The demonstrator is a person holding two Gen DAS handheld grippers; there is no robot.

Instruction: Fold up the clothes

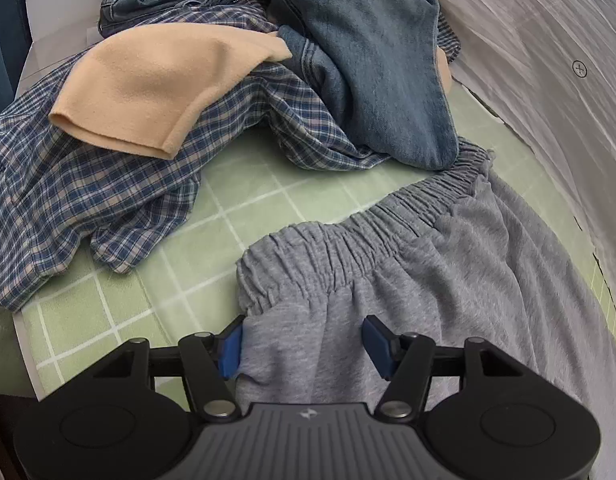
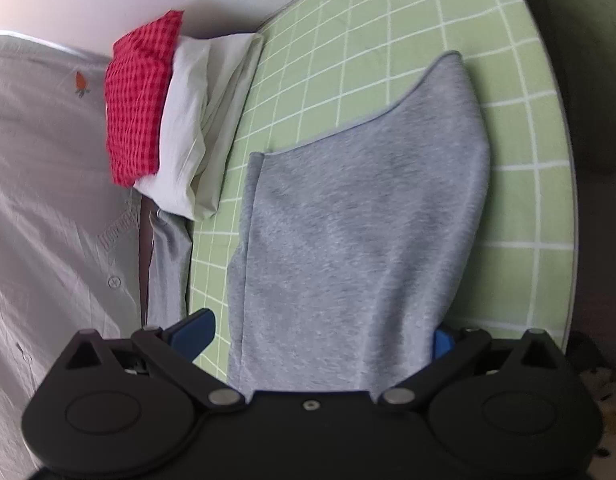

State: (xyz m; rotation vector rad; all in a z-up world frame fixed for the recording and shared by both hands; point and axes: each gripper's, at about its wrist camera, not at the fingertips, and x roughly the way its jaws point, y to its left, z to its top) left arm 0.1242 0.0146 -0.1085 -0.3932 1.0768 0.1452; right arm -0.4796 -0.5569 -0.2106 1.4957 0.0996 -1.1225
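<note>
- Grey sweatpants lie spread on the green checked sheet that covers the bed, and both grippers are over them, one at each end.
- Left gripper: jaws apart, straddling the cloth just below the gathered waistband. The left pad brushes the edge of the fabric, the right pad stands clear, so no clamp yet.
- It points steeply down at the sheet, low over the near edge.
- Right gripper: jaws wide, the grey leg running up between them toward the far edge. The right finger is partly hidden behind the cloth and the left one stands clear; it reads as released, not gripping.
- This one is tilted down less steeply, looking along the leg.
- Progress, as I judge it: the pants are laid out with one leg over the other, though the next fold is not made.
- Done pile: a red checked piece and a white one sit folded by the wall side of the bed.
- Left to do: a heap at the far end with a blue plaid garment, jeans and a peach fleece, all still crumpled.
</note>
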